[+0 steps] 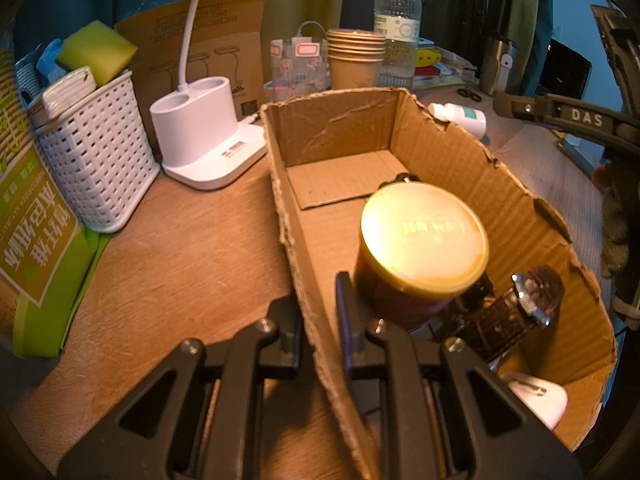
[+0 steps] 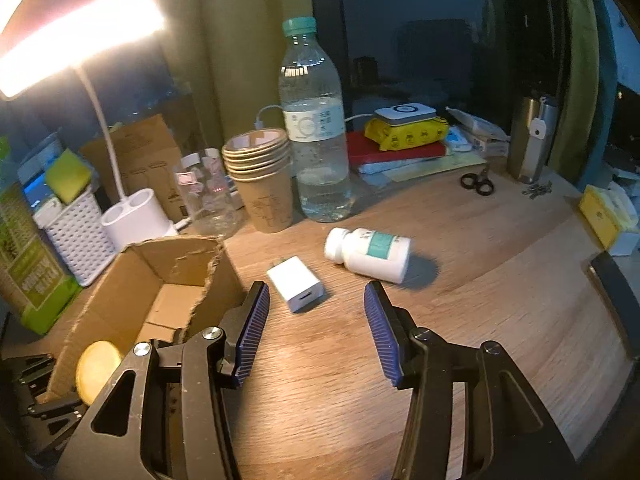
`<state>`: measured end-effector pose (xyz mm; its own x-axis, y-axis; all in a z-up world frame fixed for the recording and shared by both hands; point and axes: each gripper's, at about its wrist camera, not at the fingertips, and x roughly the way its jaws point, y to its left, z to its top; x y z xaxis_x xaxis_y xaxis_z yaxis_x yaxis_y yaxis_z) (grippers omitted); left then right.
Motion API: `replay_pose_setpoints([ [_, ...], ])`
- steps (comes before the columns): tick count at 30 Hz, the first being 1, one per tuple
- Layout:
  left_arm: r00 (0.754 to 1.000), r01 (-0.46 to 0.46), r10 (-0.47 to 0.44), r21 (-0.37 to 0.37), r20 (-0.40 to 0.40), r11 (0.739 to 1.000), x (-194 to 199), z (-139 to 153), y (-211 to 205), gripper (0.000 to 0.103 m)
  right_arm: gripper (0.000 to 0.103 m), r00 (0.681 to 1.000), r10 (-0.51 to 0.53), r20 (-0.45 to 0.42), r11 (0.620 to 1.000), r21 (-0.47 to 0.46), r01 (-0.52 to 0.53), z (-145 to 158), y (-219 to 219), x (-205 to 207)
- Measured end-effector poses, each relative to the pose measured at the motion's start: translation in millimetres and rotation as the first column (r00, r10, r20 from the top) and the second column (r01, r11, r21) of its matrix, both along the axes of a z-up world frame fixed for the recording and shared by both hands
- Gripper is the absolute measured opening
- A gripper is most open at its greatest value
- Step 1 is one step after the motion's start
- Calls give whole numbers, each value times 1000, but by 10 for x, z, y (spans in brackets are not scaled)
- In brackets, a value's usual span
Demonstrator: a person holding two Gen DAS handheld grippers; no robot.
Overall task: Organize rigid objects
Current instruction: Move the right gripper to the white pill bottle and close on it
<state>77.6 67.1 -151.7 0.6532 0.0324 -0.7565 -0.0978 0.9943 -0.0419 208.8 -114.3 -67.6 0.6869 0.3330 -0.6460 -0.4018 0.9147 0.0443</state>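
right gripper open over the charger, left clamped on the box wall

my left gripper is clenched on the near side wall of the cardboard box, one finger outside and one inside, with the wall pinched between them. inside the box, just beyond that gripper, stands a jar with a yellow lid; a wristwatch lies right beside it, and a white object sits in the near corner, too cut off for me to identify.

my right gripper is released, its blue pads standing apart with nothing between them. the white charger block lies flat on the desk just ahead of the fingertips, nearer the left pad, not touched. the white pill bottle lies on its side a little farther on, toward the right pad. the box sits to the left of this gripper, its corner close to the left finger.
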Motion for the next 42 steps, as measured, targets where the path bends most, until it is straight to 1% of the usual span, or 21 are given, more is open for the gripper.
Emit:
replay_pose_setpoints([
  [8, 1000, 0, 0, 0, 0, 1000, -1, -1, -3, 15, 53, 999, -35, -10, 999, -29, 35, -93, -48, 160],
  [17, 1000, 0, 0, 0, 0, 1000, 0, -2, -3, 15, 54, 999, -24, -26, 997, -70, 22, -204, 30, 346],
  [18, 1000, 0, 0, 0, 0, 1000, 0, -1, -3, 15, 55, 999, -28, -23, 996, -80, 26, -211, 35, 376],
  [19, 1000, 0, 0, 0, 0, 1000, -1, -2, -3, 15, 62, 999, -30, -23, 995, -91, 28, -221, 35, 420],
  [21, 1000, 0, 0, -1, 0, 1000, 0, -1, -1, 15, 67, 999, -33, -26, 994, -103, 30, -237, 21, 501],
  [24, 1000, 0, 0, -1, 0, 1000, 0, 0, 0, 15, 67, 999, -38, -28, 994, -103, 35, -241, -41, 632],
  [28, 1000, 0, 0, 0, 0, 1000, 0, -1, -3, 15, 68, 999, -22, -47, 993, -114, 17, -288, -90, 841],
  [32, 1000, 0, 0, -1, 0, 1000, 0, -2, -3, 15, 68, 997, 23, -72, 993, -111, -31, -354, -95, 986],
  [42, 1000, 0, 0, -1, -1, 1000, 0, -1, -1, 15, 68, 987, 123, -109, 981, -137, -137, -411, 13, 1168],
])
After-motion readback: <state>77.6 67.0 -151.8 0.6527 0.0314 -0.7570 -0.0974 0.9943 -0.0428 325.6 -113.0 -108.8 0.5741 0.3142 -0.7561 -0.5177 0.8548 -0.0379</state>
